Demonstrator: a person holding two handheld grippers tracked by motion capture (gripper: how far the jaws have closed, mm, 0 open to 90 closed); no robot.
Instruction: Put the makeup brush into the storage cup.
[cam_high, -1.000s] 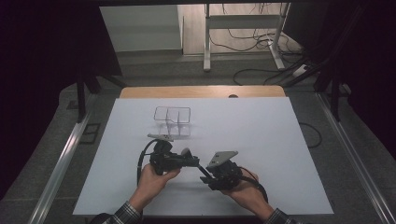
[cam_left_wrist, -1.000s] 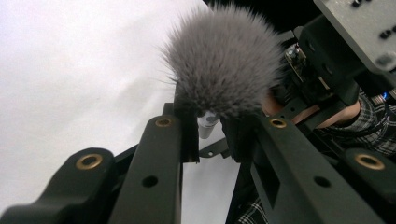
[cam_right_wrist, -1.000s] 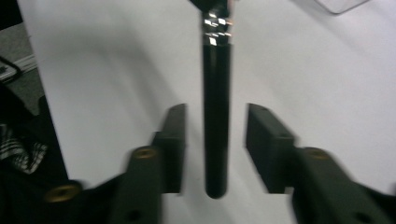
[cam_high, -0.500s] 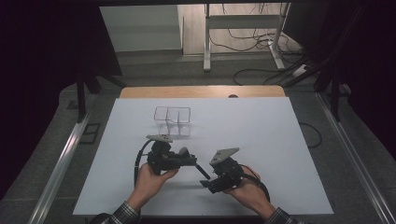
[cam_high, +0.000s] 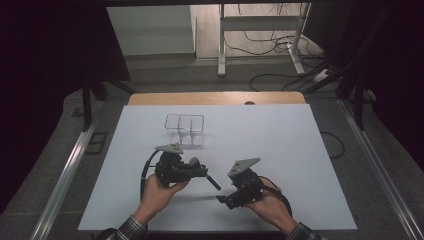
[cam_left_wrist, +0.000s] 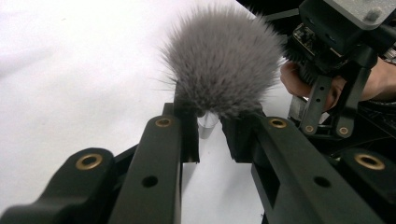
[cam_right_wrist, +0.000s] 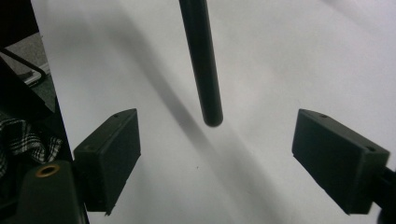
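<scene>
Two grippers are out over the white table, one in each of the person's hands, near its front edge. The left gripper has its jaws closed on a makeup brush just below the fluffy grey head, right at the silver ferrule. In the high view the brush's black handle sticks out to the right, angling toward the right gripper. That one sits just right of the handle's tip with its jaws spread wide apart; in its own view the handle end hangs between the two pads, touching neither. Farther back on the table stands a clear divided organizer, well apart from both hands.
</scene>
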